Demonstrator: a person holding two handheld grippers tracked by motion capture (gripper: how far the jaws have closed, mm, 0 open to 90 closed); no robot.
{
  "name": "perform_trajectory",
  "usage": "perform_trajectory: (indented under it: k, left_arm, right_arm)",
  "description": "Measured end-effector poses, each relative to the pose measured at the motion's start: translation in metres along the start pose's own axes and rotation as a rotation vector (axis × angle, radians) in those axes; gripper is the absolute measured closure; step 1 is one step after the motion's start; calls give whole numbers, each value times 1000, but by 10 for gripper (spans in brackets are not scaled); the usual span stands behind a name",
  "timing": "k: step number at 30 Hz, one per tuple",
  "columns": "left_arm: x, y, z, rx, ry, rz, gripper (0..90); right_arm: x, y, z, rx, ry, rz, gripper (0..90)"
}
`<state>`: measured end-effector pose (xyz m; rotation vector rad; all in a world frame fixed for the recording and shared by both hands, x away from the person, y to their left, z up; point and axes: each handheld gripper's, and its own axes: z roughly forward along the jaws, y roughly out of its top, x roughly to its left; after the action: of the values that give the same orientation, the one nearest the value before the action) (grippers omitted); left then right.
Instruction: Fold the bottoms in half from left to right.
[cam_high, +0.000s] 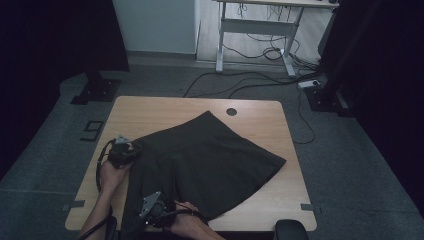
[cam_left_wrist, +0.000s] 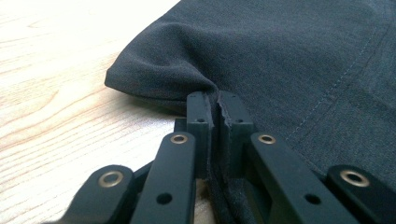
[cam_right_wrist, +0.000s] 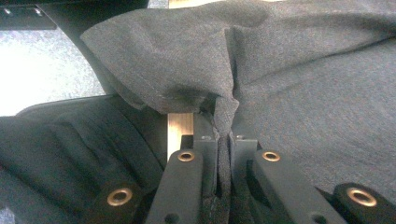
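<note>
A dark grey skirt lies spread on the wooden table, its narrow end toward the near left. My left gripper is at the skirt's left corner, shut on the fabric edge; in the left gripper view the skirt is pinched between the jaws of my left gripper. My right gripper is at the near edge of the table, shut on a fold of the skirt, which bunches up over the tips of my right gripper.
A round cable hole sits near the table's far edge. Beyond the table stand a desk frame and loose cables on the floor. A dark chair part is at the near right corner.
</note>
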<state>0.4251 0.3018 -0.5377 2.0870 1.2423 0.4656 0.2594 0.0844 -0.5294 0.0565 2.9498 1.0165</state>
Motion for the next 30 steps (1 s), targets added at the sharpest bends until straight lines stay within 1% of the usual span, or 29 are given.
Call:
perform_trajectory:
  k: [1, 2, 3, 4, 5, 7, 8, 10, 11, 15, 19, 24, 25, 26, 30]
  left_arm:
    - [-2, 2, -1, 9, 14, 14, 854]
    - [-4, 5, -2, 11, 27, 30, 854]
    - [-6, 8, -4, 7, 36, 41, 856]
    - [-7, 11, -6, 0, 42, 48, 858]
    - [-8, 15, -9, -8, 47, 54, 858]
    - [-10, 25, -16, -30, 54, 65, 859]
    - [-11, 28, -18, -35, 55, 71, 859]
    - [-13, 38, -21, -45, 62, 88, 859]
    - [-14, 43, -22, -48, 67, 97, 859]
    - [-20, 63, -21, -67, 69, 110, 859]
    - [-29, 81, -15, -81, 68, 126, 859]
    - [-40, 104, -10, -99, 63, 148, 859]
    - [-45, 113, -9, -108, 63, 159, 859]
    - [-45, 113, -9, -108, 63, 159, 859]
    - [-55, 131, -8, -133, 58, 182, 859]
  right_arm:
    - [0, -1, -6, -16, -12, -6, 861]
    - [0, -1, -6, -16, -12, -6, 861]
    - [0, -1, -10, -25, -18, -3, 862]
    - [-3, 0, -21, -48, -33, 1, 863]
    - [-3, 0, -21, -48, -33, 1, 863]
    - [-6, 1, -33, -71, -54, 7, 863]
    - [-8, 1, -41, -77, -71, 11, 863]
    - [-13, -1, -52, -90, -89, 21, 863]
    - [-16, -2, -58, -96, -99, 35, 863]
    - [-29, -11, -81, -120, -139, 68, 863]
    - [-40, -24, -104, -144, -183, 118, 863]
    - [-50, -38, -128, -160, -233, 154, 864]
    - [-53, -43, -138, -167, -249, 166, 864]
    - [-53, -43, -138, -167, -249, 166, 864]
    - [-58, -53, -157, -177, -287, 184, 864]
